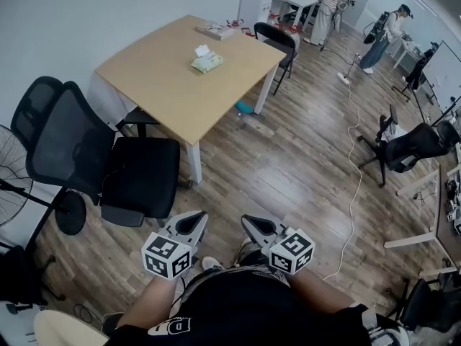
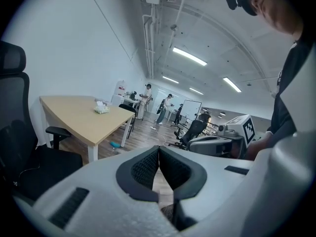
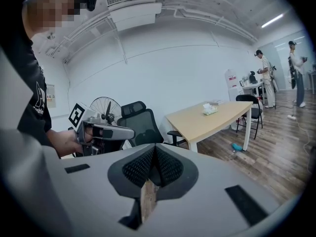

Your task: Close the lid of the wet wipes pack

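Observation:
The wet wipes pack (image 1: 207,62) lies on the light wooden table (image 1: 166,85) far ahead, pale green, with a white sheet or flap standing up at its top. It shows small in the left gripper view (image 2: 101,108) and the right gripper view (image 3: 210,109). Both grippers are held low, close to the person's body and well away from the table. My left gripper (image 1: 196,220) has its jaws pressed together with nothing between them (image 2: 159,149). My right gripper (image 1: 249,225) is likewise shut and empty (image 3: 155,149).
A black office chair (image 1: 108,164) stands between me and the table's near corner, with a fan (image 1: 11,164) at the left. Another chair (image 1: 277,42) is at the table's far side. A book (image 1: 215,29) lies on the table. A blue object (image 1: 245,107) and a white cable (image 1: 353,171) are on the wooden floor. People stand far back.

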Available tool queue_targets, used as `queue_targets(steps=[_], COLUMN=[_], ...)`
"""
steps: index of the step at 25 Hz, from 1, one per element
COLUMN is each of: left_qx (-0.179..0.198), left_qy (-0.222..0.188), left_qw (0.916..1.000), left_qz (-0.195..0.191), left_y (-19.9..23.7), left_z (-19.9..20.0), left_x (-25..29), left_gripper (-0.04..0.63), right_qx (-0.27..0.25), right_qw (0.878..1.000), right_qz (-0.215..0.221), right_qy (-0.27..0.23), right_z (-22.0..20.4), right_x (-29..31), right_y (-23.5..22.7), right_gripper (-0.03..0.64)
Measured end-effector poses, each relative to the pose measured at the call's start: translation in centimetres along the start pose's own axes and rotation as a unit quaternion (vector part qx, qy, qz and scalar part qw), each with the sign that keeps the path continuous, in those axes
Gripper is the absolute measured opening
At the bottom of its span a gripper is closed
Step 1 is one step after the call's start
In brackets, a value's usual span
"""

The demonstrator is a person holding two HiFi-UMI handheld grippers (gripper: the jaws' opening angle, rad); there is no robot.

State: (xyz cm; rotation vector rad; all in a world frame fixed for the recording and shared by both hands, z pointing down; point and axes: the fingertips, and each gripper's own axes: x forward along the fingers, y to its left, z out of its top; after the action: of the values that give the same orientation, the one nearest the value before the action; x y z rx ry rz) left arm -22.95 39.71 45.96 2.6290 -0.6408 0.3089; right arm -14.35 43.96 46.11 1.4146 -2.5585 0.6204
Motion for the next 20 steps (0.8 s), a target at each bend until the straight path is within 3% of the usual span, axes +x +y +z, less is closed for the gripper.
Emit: queue_targets(steps=[10, 20], left_qx=[-0.004, 0.004], left_qy=[0.017, 0.007], left_qw=[0.9998, 0.9999], left_qz=[-0.007, 0.012], left_y=[0.5, 3.4], left_z=[0.1, 5.0], left_x=[3.5, 8.5], left_gripper=[0.018, 0.018], right_qx=[0.03, 0.031], right_qw=[1.0, 0.999], right_qz=[-0.008, 0.001], right_qy=[-0.003, -0.02], right_z=[0.6, 5.0], right_x=[0.8, 3.4], right_y=[-4.1, -10.7], right_gripper=[0.005, 0.005])
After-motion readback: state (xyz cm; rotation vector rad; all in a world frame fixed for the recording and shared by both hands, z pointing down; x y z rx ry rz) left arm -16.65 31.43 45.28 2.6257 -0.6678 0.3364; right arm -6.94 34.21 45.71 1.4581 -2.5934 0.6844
